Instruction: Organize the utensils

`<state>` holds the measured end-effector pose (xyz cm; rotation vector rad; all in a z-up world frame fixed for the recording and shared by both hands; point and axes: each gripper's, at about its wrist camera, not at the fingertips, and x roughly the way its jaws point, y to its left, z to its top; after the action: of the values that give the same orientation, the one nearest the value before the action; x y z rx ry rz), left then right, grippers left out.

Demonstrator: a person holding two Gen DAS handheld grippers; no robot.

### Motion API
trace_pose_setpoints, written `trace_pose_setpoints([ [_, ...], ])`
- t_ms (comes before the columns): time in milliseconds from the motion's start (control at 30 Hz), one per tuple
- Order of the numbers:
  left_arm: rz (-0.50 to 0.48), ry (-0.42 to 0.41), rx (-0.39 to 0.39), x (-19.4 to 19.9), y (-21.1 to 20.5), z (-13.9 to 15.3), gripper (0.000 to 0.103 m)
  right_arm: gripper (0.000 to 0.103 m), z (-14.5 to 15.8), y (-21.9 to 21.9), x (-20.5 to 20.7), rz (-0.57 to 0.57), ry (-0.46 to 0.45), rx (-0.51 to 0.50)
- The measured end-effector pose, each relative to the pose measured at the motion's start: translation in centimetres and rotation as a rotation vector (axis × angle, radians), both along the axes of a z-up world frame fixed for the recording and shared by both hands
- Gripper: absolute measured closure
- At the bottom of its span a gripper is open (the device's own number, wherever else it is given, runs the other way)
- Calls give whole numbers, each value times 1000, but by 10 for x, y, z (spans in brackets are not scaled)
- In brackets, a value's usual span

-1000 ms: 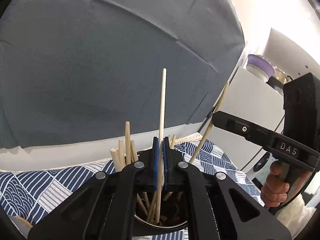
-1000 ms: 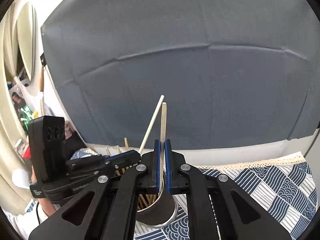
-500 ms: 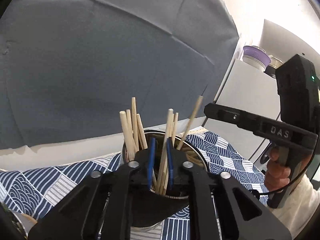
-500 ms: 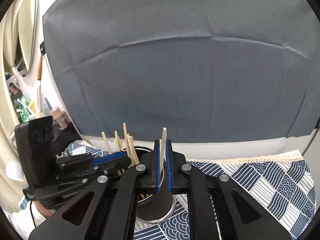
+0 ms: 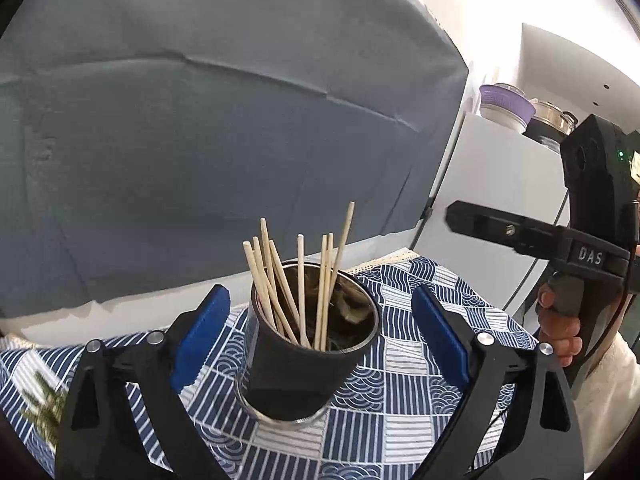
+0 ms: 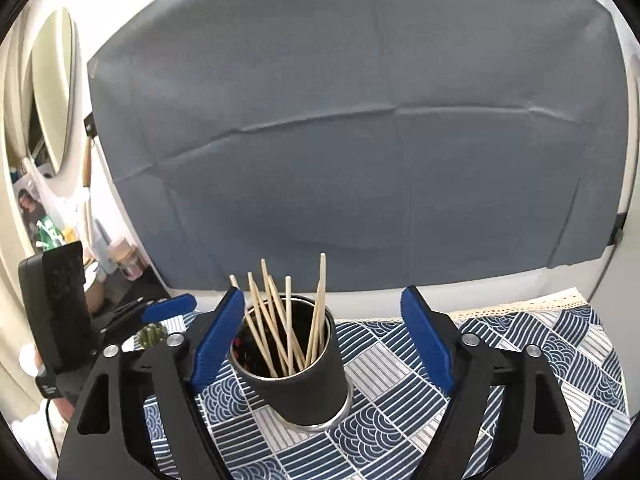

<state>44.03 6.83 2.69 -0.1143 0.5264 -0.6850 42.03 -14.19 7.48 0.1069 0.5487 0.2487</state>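
On the patterned worktop [image 6: 520, 360], chopsticks [image 6: 288, 320] lean in the cup [image 6: 304, 384]; left gripper [image 5: 316, 336] and right gripper [image 6: 322, 340], jaws spread and empty, could tip it if swung carelessly.

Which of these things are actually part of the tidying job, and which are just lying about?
Part of the job:
chopsticks, standing in the cup
left gripper, open
right gripper, open

Just lying about:
patterned tablecloth
grey backdrop
purple bowl
small plant
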Motion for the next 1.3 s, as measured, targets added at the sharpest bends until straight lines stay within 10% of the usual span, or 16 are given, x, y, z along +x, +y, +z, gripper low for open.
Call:
trace_pose_setpoints([
  [1300,409,44,156,-393,-30,7,6,9,4,-110,-367,-23,-64,6],
])
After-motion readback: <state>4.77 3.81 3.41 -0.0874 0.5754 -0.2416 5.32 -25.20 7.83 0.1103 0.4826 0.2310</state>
